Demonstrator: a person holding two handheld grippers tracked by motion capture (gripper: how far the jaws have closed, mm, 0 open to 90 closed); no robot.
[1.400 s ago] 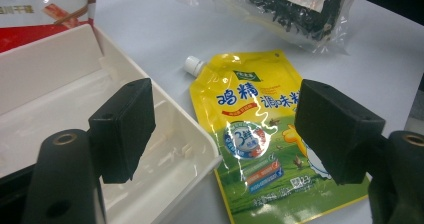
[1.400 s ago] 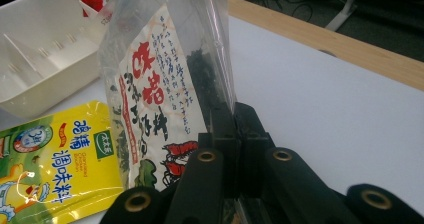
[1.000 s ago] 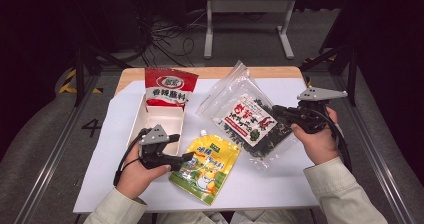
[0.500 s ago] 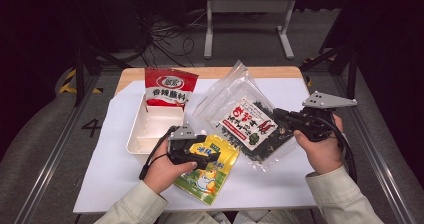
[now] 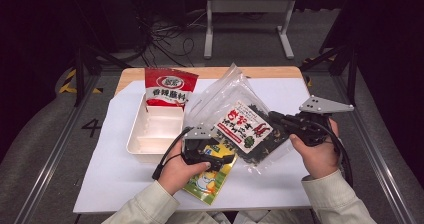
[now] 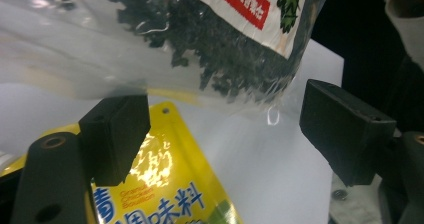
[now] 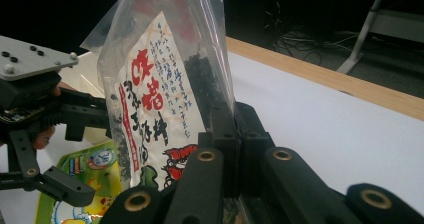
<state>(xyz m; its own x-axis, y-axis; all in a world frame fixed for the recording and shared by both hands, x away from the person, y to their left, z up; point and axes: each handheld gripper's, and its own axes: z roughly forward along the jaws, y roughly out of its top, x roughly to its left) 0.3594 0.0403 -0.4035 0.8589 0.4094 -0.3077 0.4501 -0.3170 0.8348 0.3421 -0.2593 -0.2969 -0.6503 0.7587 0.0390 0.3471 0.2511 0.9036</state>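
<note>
My right jaws (image 5: 274, 118) pinch the seaweed bag (image 5: 240, 121) aloft; its free lower edge hangs just above my left jaws (image 6: 215, 134), which gape wide over the yellow seasoning pouch (image 6: 175, 194).

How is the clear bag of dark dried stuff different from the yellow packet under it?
The clear bag is see-through, showing dark flakes behind a white and red label; the yellow packet is opaque with printed artwork. The clear bag is held off the table, clamped in the right hand-held gripper; the yellow packet lies flat on the white table cover. The clear bag looks larger. Both are sealed food pouches.
</note>
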